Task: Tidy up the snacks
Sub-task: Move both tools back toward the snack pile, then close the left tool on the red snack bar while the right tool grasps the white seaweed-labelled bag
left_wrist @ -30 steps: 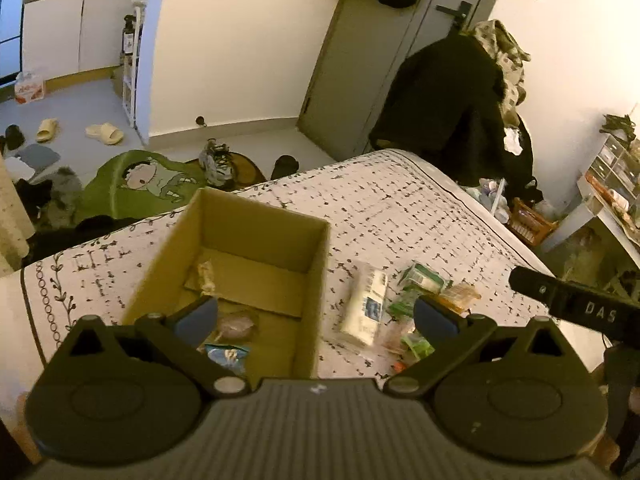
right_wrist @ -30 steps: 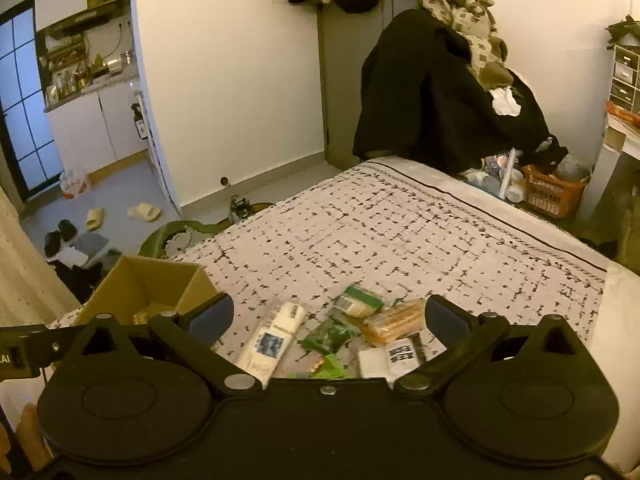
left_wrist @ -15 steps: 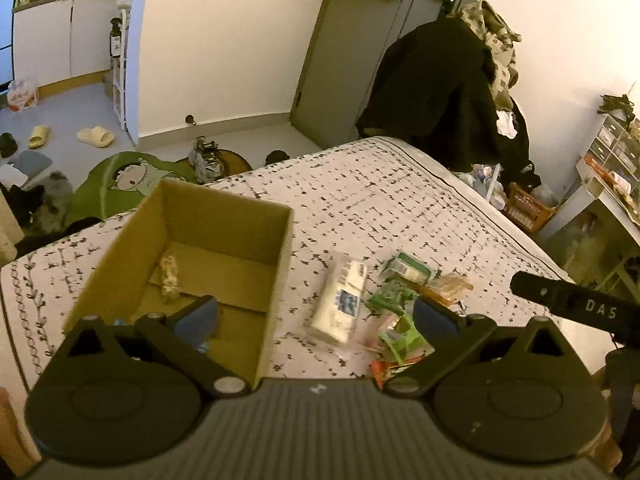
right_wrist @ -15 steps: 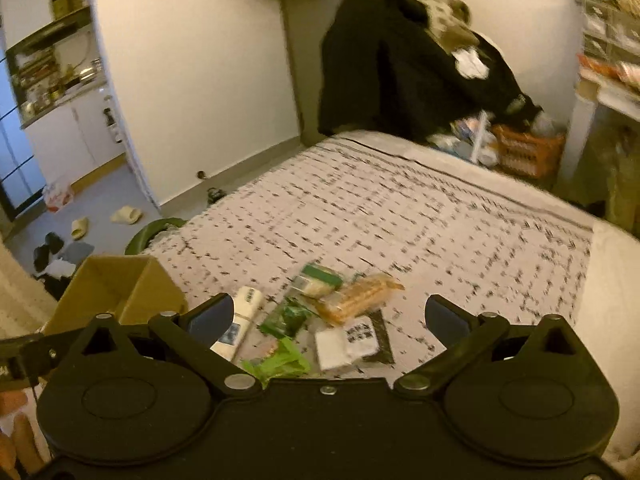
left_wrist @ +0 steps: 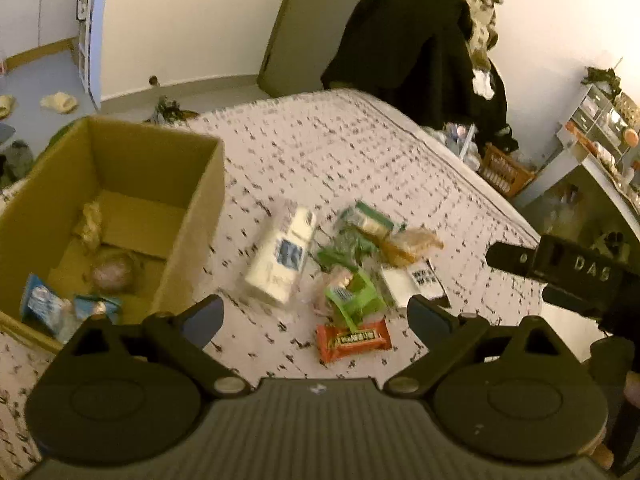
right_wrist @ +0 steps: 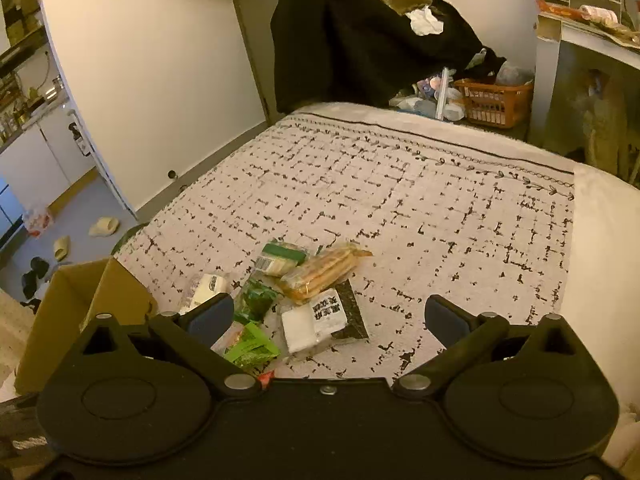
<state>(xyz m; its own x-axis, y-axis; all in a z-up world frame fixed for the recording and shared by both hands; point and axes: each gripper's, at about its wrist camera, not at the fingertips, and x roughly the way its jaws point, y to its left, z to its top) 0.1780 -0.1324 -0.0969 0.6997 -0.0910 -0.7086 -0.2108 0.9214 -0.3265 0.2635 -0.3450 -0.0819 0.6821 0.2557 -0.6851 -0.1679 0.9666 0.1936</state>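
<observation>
Cardboard box (left_wrist: 120,184) sits left, already holding a few packets; the snack pile (left_wrist: 352,276) lies right of it. Both grippers, left (left_wrist: 316,316) and right (right_wrist: 328,316), have dropped toward the pile, empty and spread, the left narrowing slightly: a pick looks next.

Matt brown cardboard box (left_wrist: 120,184) sits on a woven cloth bedspread (right_wrist: 400,208) printed with dark marks. Snack packets (left_wrist: 352,338) beside it are glossy, crinkled plastic film.
</observation>
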